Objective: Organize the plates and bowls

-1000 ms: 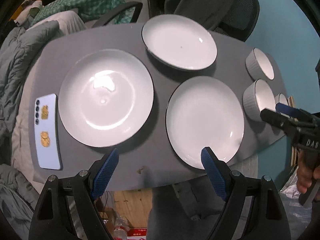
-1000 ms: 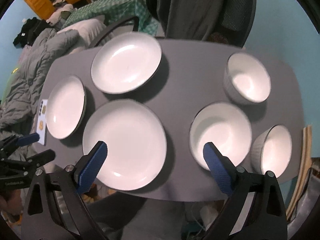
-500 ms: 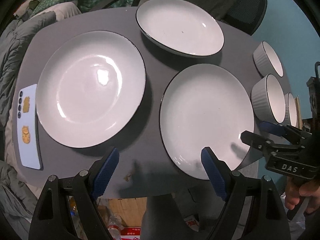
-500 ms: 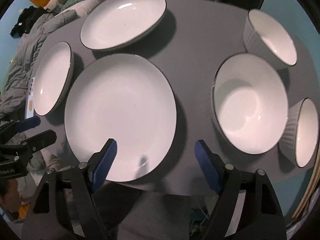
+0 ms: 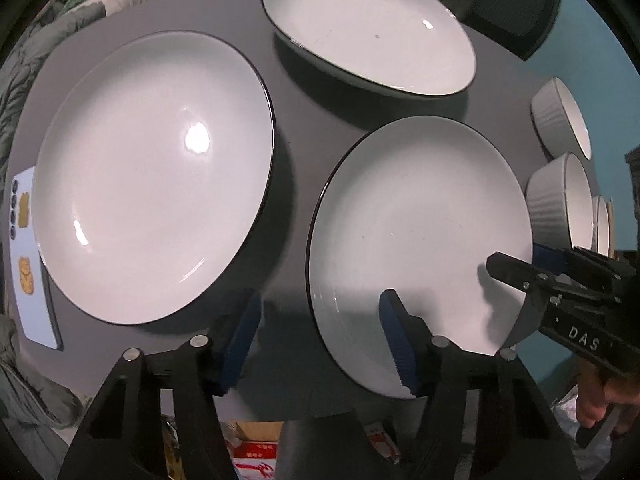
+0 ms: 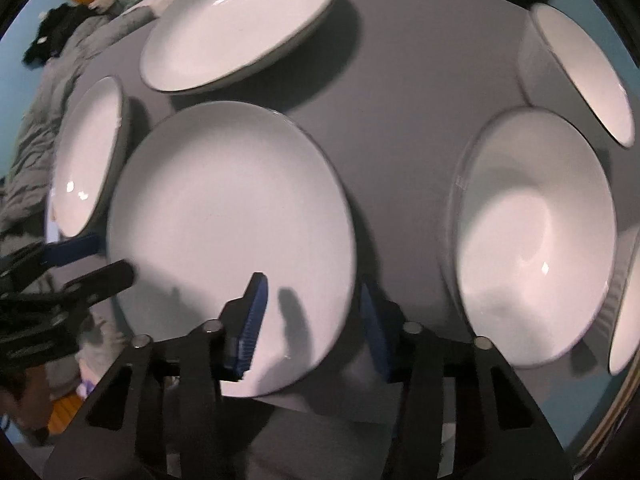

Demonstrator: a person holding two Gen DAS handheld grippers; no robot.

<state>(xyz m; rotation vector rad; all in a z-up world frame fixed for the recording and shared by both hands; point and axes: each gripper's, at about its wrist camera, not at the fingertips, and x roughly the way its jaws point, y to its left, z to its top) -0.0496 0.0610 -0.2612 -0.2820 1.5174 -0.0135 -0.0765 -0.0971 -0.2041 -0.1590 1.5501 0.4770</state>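
Three white plates with dark rims lie on a grey table (image 5: 304, 128): a left plate (image 5: 152, 176), a far plate (image 5: 368, 28) and a near plate (image 5: 420, 220). My left gripper (image 5: 318, 340) straddles the near plate's left rim, one pad over the table, the other over the plate. Its jaws are closing and the pads stand apart from the rim. My right gripper (image 6: 314, 324) straddles the same plate (image 6: 232, 220) at its right rim, jaws closing, pads not pressing. Each gripper shows in the other's view: right gripper (image 5: 520, 262), left gripper (image 6: 104, 262).
Three white ribbed bowls stand at the right: a middle bowl (image 6: 532, 240), a far bowl (image 6: 580, 76) and one at the edge (image 6: 628, 300). A pale blue phone (image 5: 28, 260) lies at the table's left edge. An office chair (image 5: 512, 12) stands behind the table.
Both grippers have come down close to the near plate's front edge, one on each side. Their jaws have narrowed, the right pair more than the left.
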